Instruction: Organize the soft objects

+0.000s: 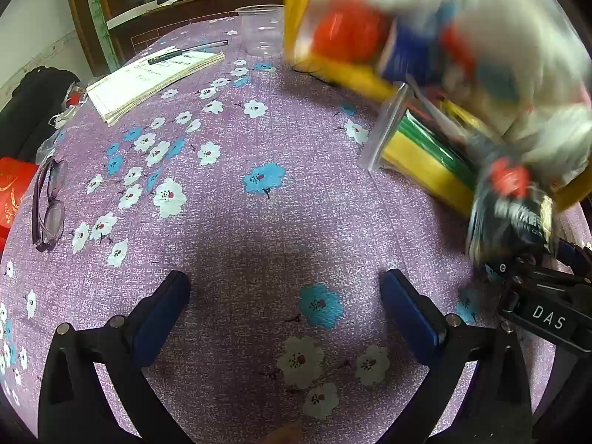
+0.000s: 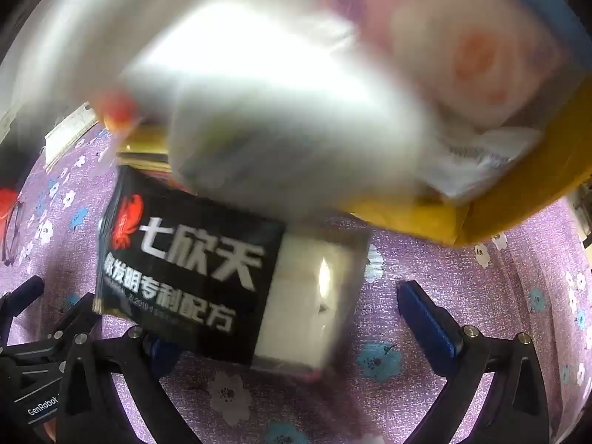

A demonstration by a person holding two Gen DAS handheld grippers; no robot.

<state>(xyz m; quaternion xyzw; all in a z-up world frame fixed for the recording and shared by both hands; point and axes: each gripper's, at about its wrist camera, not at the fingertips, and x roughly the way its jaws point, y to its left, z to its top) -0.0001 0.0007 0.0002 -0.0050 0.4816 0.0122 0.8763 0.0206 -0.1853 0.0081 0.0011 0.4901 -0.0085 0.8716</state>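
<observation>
Right gripper (image 2: 296, 318) fills the lower frame, fingers spread wide with nothing clamped, and a black pack (image 2: 185, 273) lies right at its left finger, a white pack (image 2: 314, 296) touching it at frame centre. Above them, blurred, a yellow bin (image 2: 518, 192) tilts, spilling soft packs. Left gripper (image 1: 285, 307) sits low in its view, also spread and empty, over bare purple cloth (image 1: 240, 229). My call: steady the bin first, then centre the fingers across the black pack's short side and squeeze gently, since it will squash.

One pen (image 1: 187, 51), one pair of glasses (image 1: 48, 205), one clear cup (image 1: 261, 29), one notebook (image 1: 148, 81).
</observation>
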